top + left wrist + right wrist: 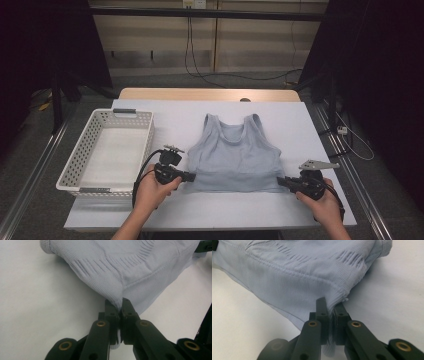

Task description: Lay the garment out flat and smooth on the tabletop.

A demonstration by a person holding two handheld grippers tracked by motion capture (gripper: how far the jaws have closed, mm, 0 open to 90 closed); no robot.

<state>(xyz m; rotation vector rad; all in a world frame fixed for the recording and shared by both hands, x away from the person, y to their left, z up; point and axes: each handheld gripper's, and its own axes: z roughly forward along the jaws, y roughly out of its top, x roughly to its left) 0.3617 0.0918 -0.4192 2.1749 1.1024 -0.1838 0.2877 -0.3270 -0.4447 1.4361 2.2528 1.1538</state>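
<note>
Left gripper view: the left gripper [119, 305] has its jaws pinched tight on a fold of the pale blue top [125, 267], cloth bunched between the pads. In the right gripper view, the right gripper [331, 305] is likewise clamped on the garment's hem, fabric squeezed between its jaws. From the high view, each gripper grips one lower corner of the top, which lies flat on the white table [175, 210], straps pointing away. A white basket [75, 160] stands left of it.
</note>
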